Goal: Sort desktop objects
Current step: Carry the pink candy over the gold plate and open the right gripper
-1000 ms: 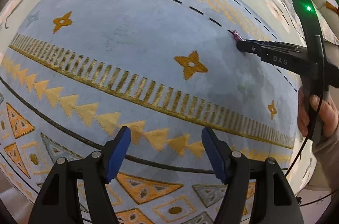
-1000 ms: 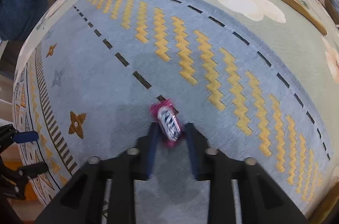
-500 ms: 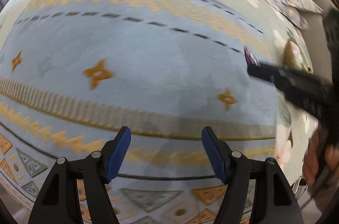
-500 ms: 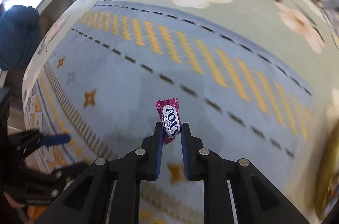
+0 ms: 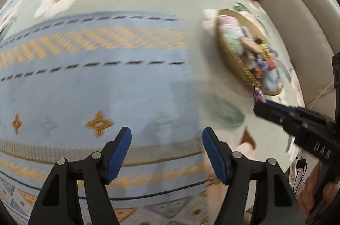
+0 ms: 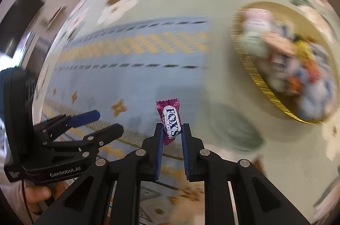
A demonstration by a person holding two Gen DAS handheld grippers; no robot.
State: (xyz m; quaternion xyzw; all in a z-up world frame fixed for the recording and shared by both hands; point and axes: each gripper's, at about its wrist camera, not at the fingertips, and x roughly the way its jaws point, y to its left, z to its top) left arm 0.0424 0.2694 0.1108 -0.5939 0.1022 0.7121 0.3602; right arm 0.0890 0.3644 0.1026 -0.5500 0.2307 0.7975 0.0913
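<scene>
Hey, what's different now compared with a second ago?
The right gripper has lifted the pink Fox's candy off the blue rug and carried it toward the woven basket, which has come into view. The left gripper travelled alongside. Unchanged: the candy stays clamped, the left gripper open and empty.

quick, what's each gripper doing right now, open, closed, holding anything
Left gripper: open, nothing between its fingers.
Right gripper: closed on a pink Fox's candy.
</scene>
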